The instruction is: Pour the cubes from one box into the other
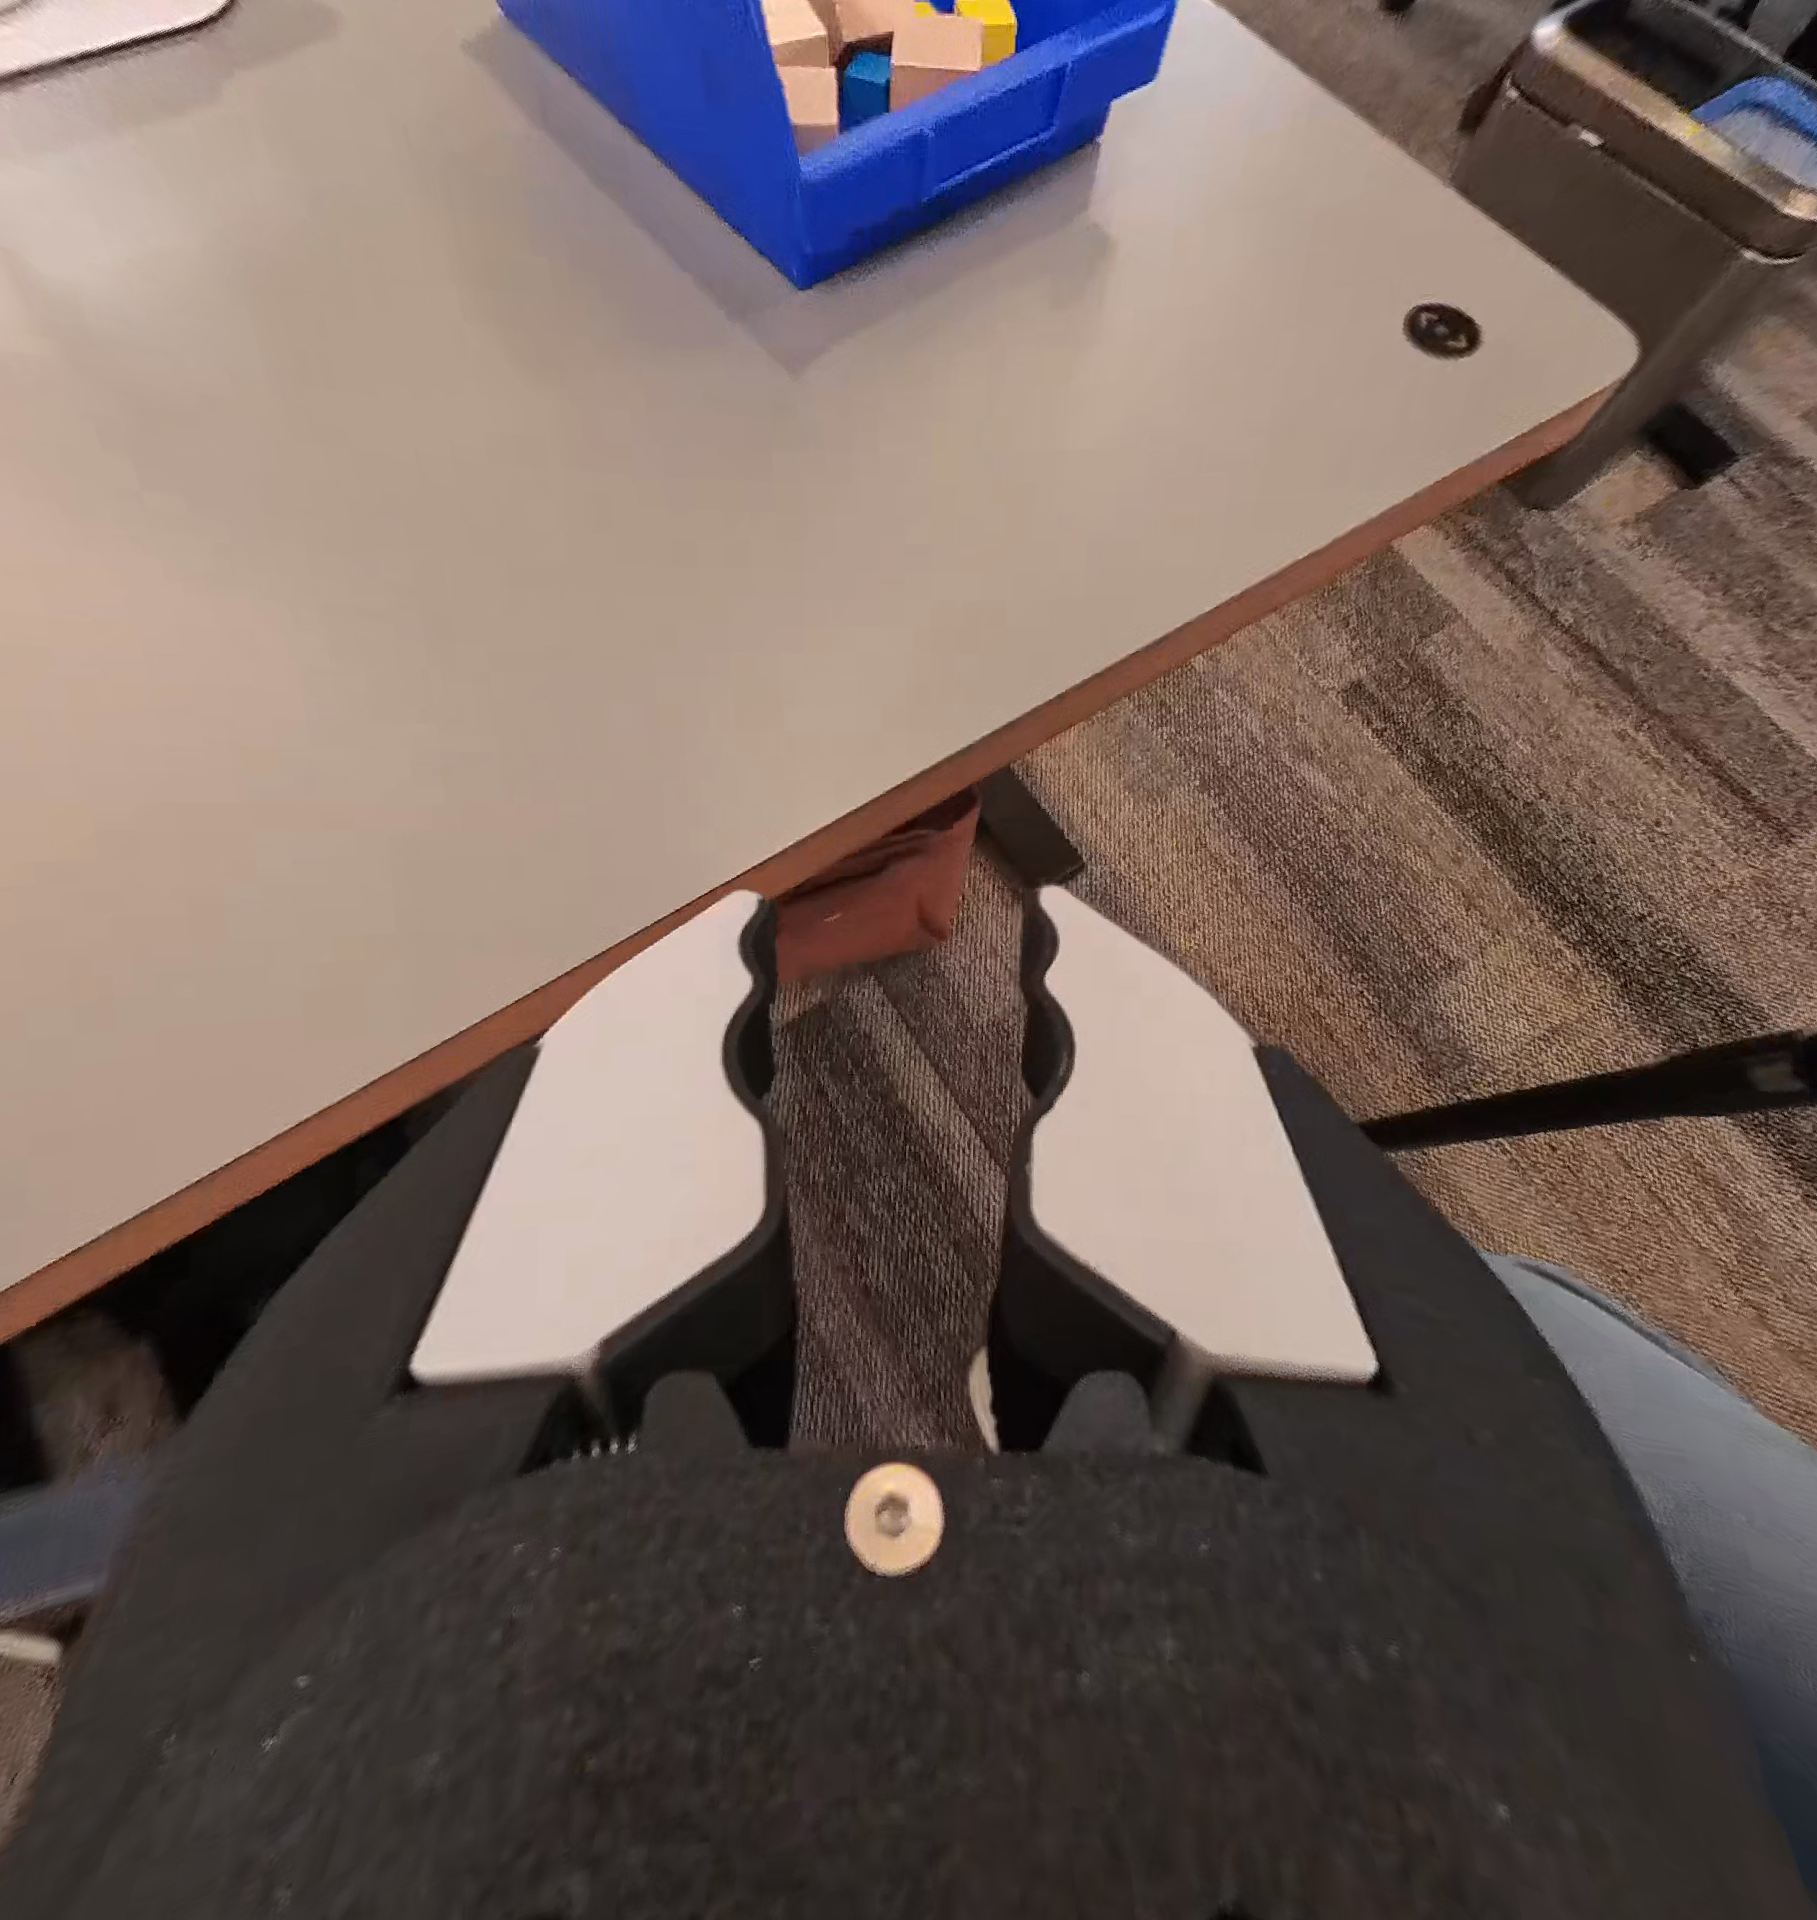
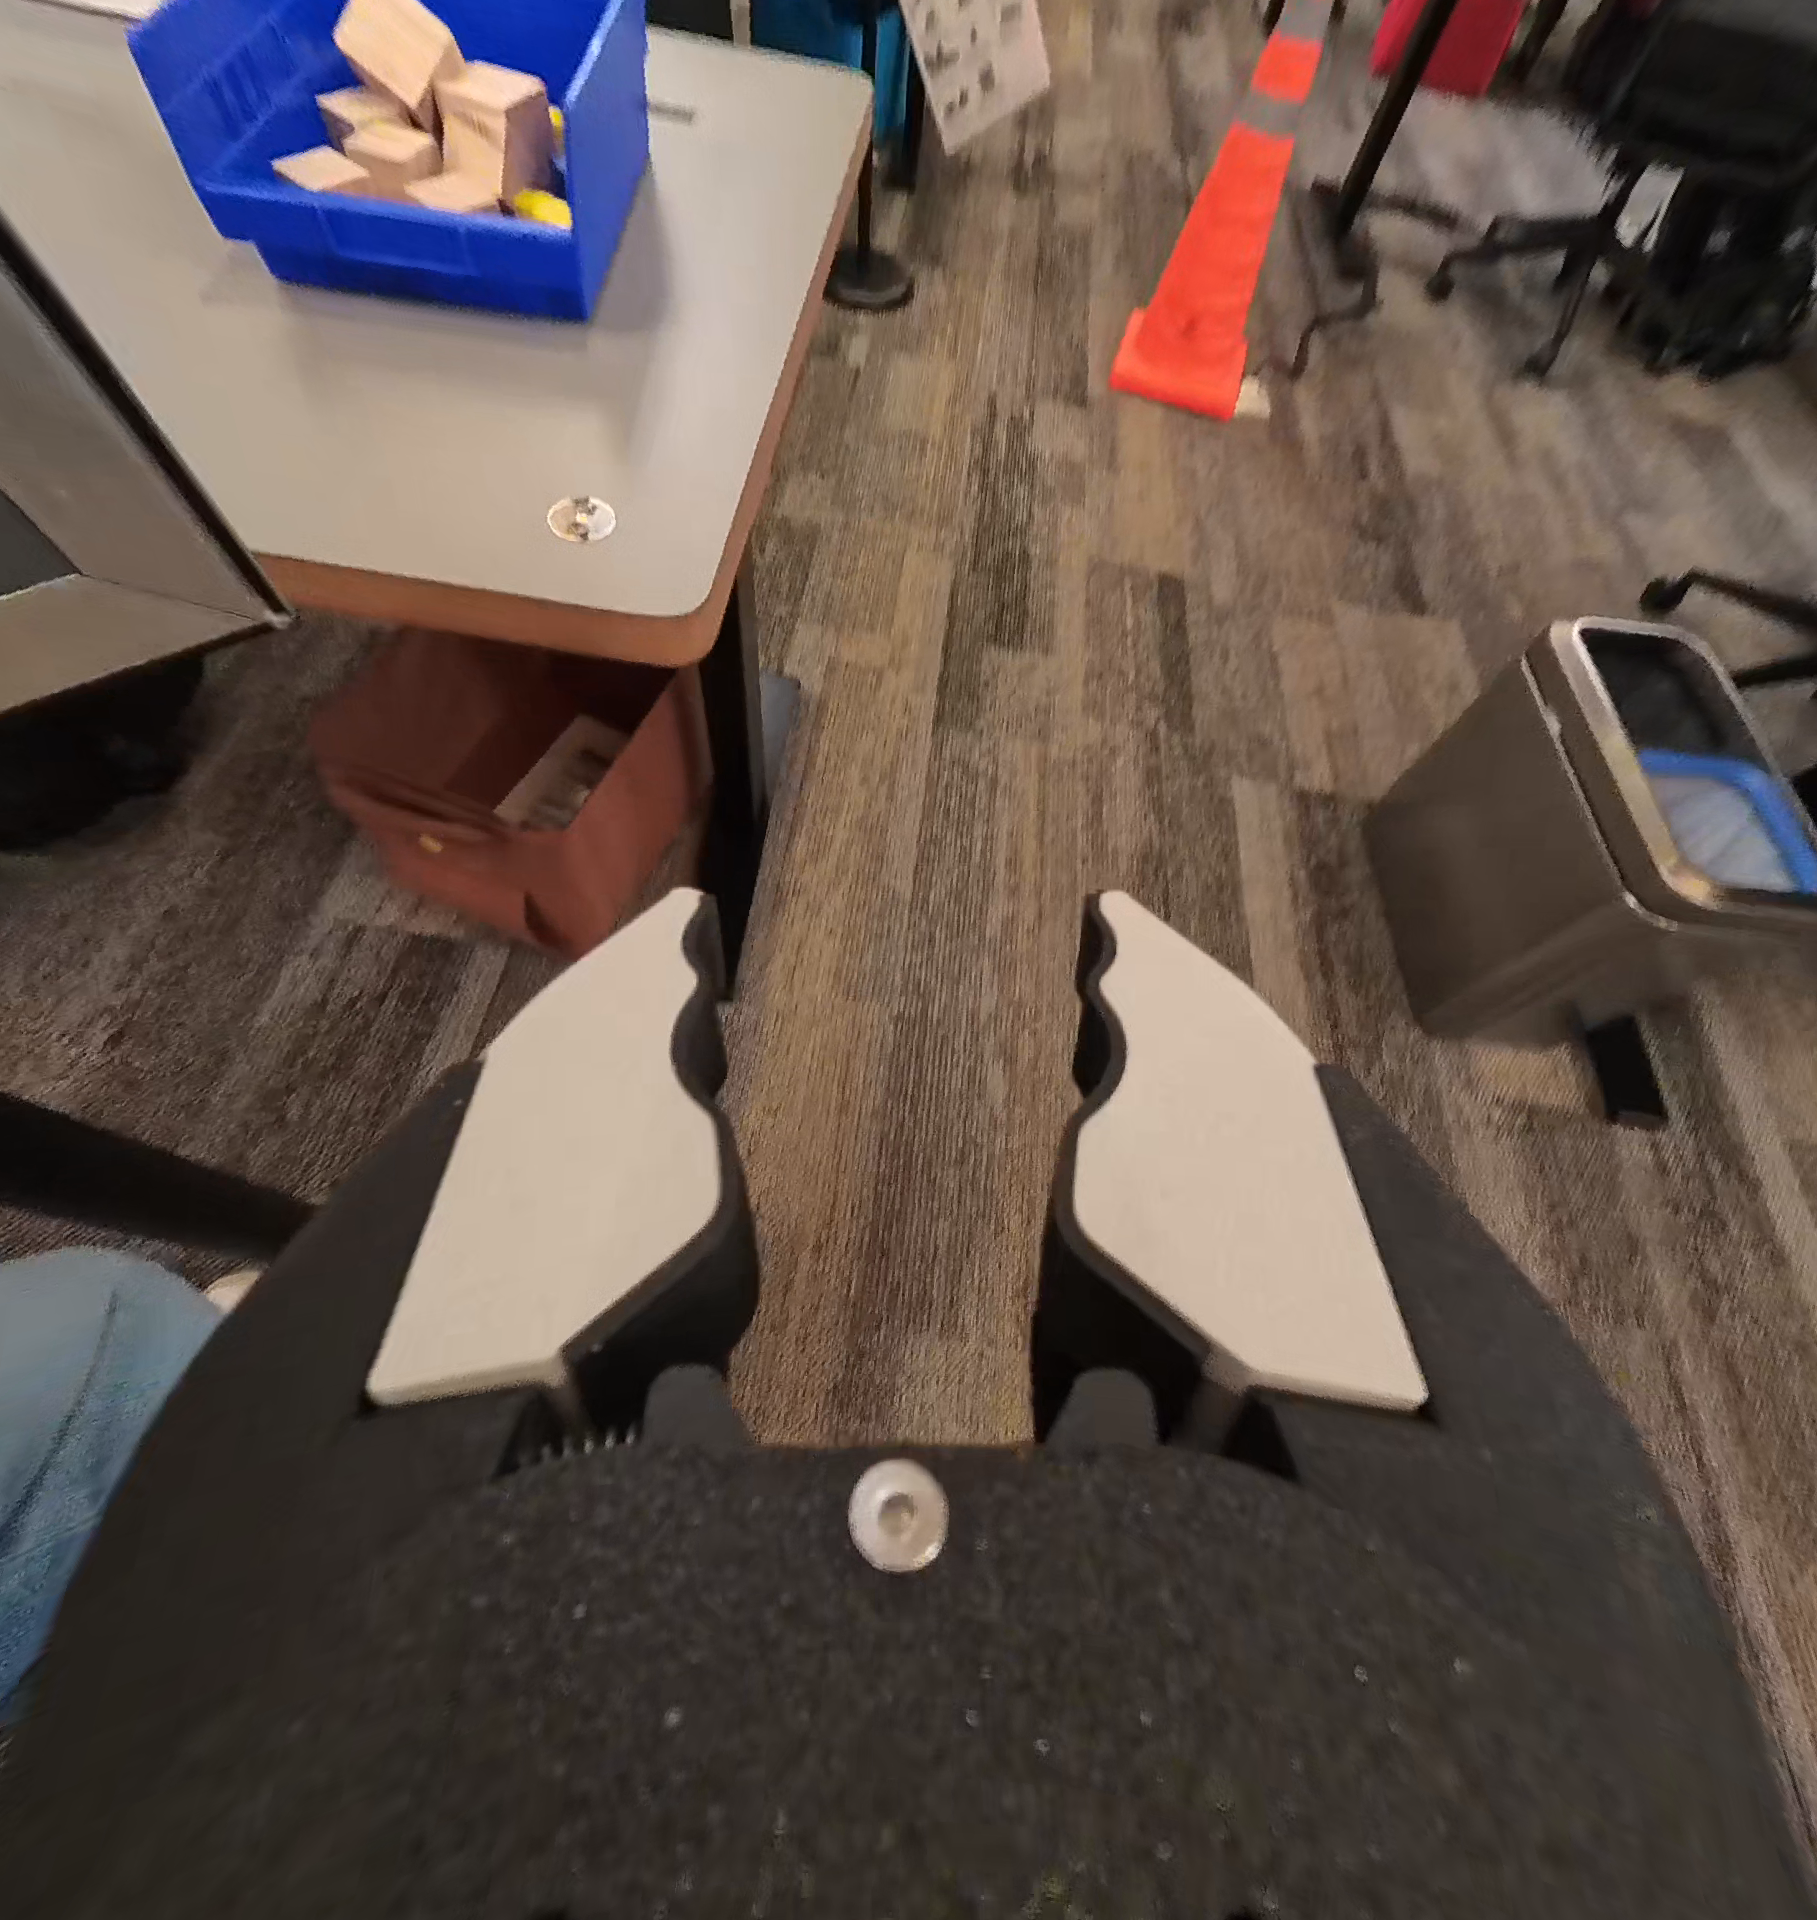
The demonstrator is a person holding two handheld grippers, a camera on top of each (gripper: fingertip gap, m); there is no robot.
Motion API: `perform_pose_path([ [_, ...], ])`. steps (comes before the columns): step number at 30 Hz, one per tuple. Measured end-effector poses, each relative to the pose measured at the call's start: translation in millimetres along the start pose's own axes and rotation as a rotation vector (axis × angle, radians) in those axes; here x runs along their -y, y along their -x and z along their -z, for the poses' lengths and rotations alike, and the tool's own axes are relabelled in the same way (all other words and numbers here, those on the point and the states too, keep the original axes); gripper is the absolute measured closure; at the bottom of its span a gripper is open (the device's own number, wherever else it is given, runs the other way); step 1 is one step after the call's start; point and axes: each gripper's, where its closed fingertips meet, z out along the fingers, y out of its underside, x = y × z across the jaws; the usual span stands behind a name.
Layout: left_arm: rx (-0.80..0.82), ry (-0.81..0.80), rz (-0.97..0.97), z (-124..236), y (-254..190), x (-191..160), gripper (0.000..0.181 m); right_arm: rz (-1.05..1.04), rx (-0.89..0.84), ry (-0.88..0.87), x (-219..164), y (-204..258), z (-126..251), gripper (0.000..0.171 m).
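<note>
Nothing looks started: the blue plastic box (image 1: 883, 197) of wooden and coloured cubes (image 1: 862, 52) sits on the grey table (image 1: 364, 520), untouched. The left gripper (image 1: 899, 935) and right gripper (image 2: 899, 935) are both spread apart and empty, well short of it; no second box is in view.

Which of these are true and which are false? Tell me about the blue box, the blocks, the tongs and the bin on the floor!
1. The blue box sits on the grey table. True.
2. The blue box is empty. False: it holds wooden cubes and a few coloured ones.
3. The right tongs are squeezing a cube. False: they are open and hold nothing, out over the carpet.
4. The left tongs are open, near the table's edge. True.
5. A dark bin stands on the floor beside the table. True.
</note>
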Motion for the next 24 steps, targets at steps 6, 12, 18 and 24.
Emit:
perform_pose_path([
  [6, -0.093, -0.089, -0.051, 16, -7, -90, 0.139, 0.053, 0.011, -0.141, -28, 74, 20, 0.104],
  [12, -0.143, -0.016, 0.043, 105, -13, -194, 0.137, -0.168, -0.022, -0.088, -138, 225, 113, 0.105],
  [18, -0.046, -0.051, 0.064, 189, 20, -214, 0.120, -0.069, 0.039, -0.119, -129, 357, 173, 0.102],
  [24, 0.058, -0.078, 0.138, 258, 36, -249, 0.121, -0.114, 0.204, -0.024, -135, 465, 189, 0.094],
])
